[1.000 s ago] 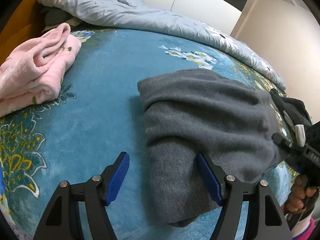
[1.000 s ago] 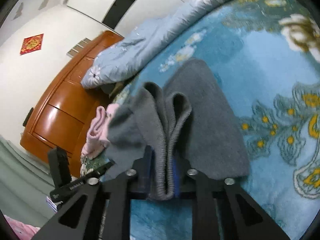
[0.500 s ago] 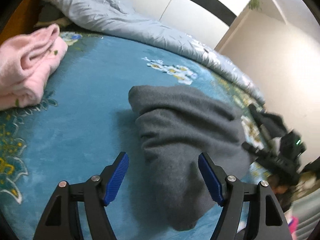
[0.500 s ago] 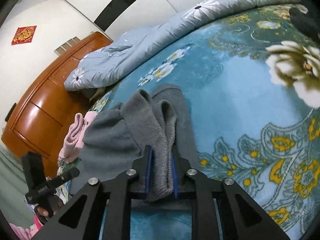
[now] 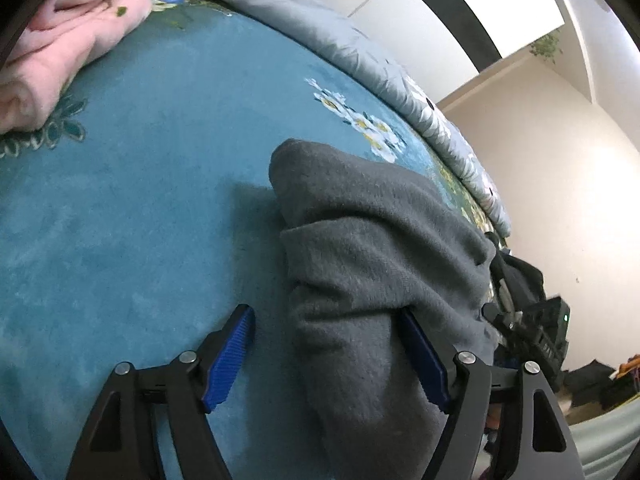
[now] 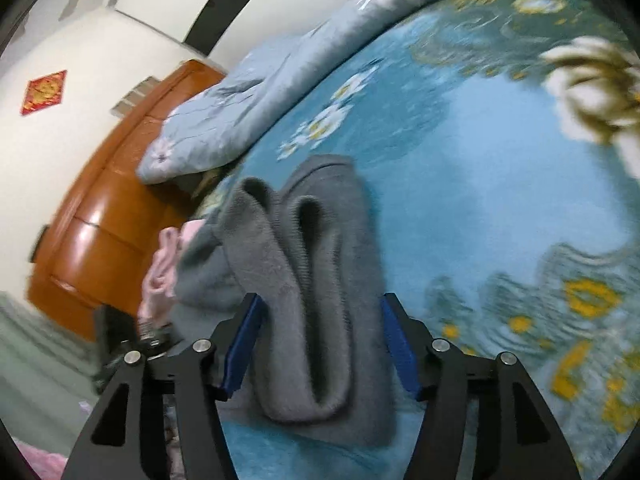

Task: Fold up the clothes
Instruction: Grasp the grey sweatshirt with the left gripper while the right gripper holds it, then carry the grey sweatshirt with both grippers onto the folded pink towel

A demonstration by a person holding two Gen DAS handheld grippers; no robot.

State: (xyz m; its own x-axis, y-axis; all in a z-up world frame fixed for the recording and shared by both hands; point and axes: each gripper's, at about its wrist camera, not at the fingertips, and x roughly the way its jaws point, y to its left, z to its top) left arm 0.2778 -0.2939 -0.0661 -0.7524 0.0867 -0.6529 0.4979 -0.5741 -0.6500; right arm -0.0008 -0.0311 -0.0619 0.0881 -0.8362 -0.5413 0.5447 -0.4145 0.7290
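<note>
Garment (image 5: 380, 264), grey, fleecy, folded in layers.

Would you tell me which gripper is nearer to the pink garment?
Left. The left gripper straddles the grey garment's edge facing the pink garment; the right gripper is beyond it.

The grey fleecy garment (image 5: 372, 264) is lying folded on the blue flowered bedspread, its layers stacking thick and its near end bunching into two rounded loops (image 6: 308, 300). The pink garment (image 5: 68, 40) is sitting well apart, rumpled in a soft heap toward the bed's head.
</note>
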